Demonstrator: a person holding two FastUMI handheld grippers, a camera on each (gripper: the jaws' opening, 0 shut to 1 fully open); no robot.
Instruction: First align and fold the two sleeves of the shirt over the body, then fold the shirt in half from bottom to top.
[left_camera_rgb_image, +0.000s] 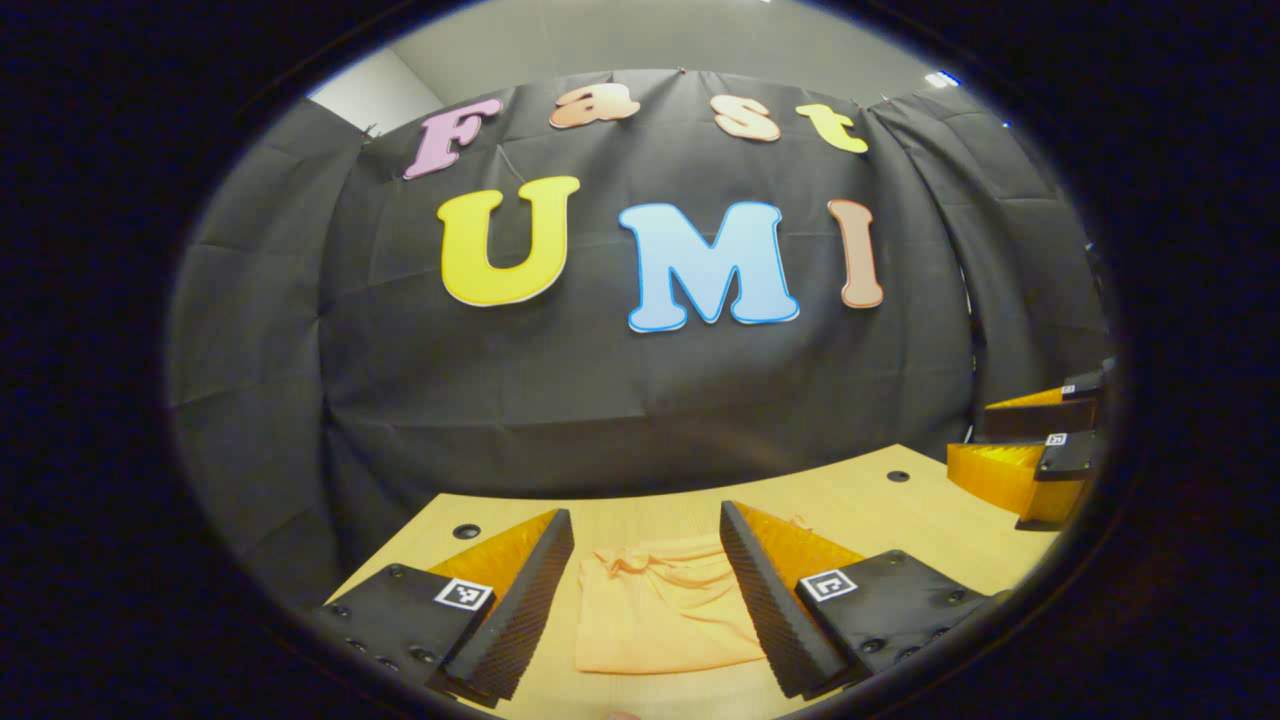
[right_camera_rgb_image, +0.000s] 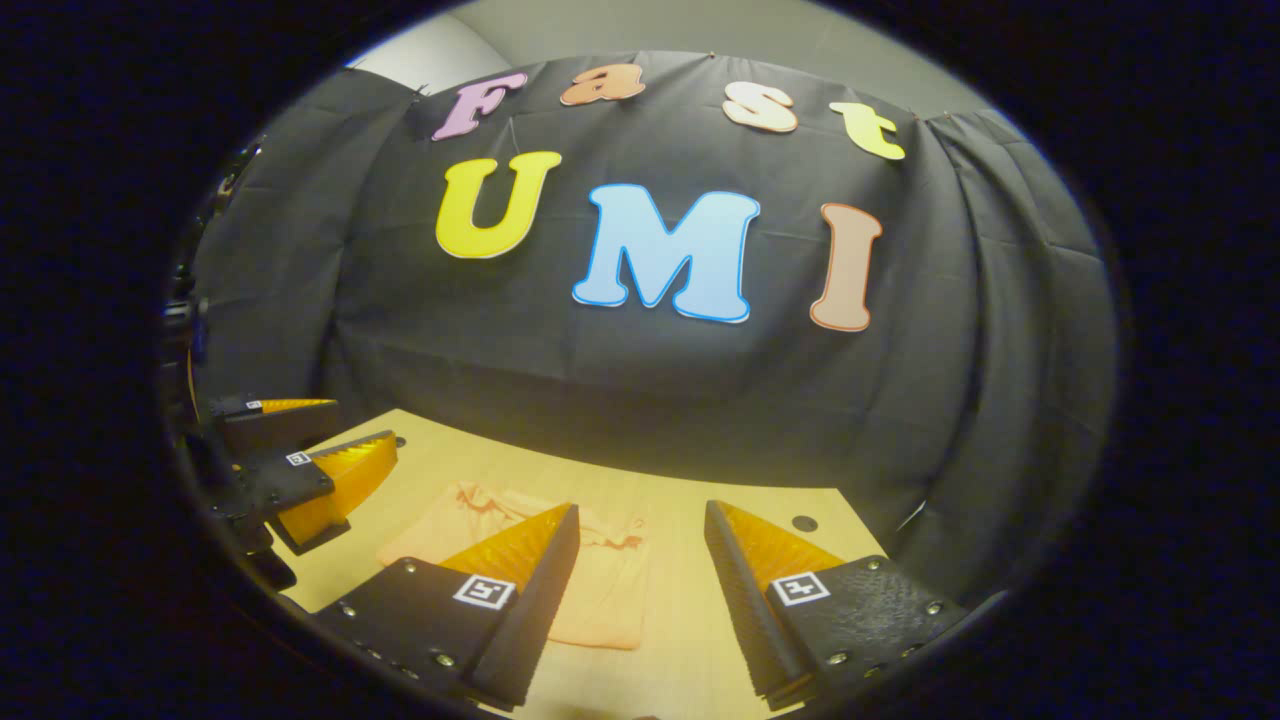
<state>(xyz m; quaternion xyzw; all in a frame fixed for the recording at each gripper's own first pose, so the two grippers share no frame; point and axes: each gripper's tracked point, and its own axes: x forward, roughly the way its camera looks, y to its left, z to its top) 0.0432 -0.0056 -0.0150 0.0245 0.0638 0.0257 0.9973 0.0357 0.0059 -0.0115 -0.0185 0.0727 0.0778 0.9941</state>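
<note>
On the tabletop (left_camera_rgb_image: 880, 510), left tool (left_camera_rgb_image: 645, 600) hangs above the surface, fingers spread wide, holding nothing. Between its fingers lies the shirt (left_camera_rgb_image: 665, 615), folded flat. Right tool (right_camera_rgb_image: 640, 600) hangs likewise, wide apart, shirt at its left finger.

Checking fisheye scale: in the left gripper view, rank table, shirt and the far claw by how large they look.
1. table
2. shirt
3. right claw, partly cut off at the view's edge, so its rank is unsure.
</note>
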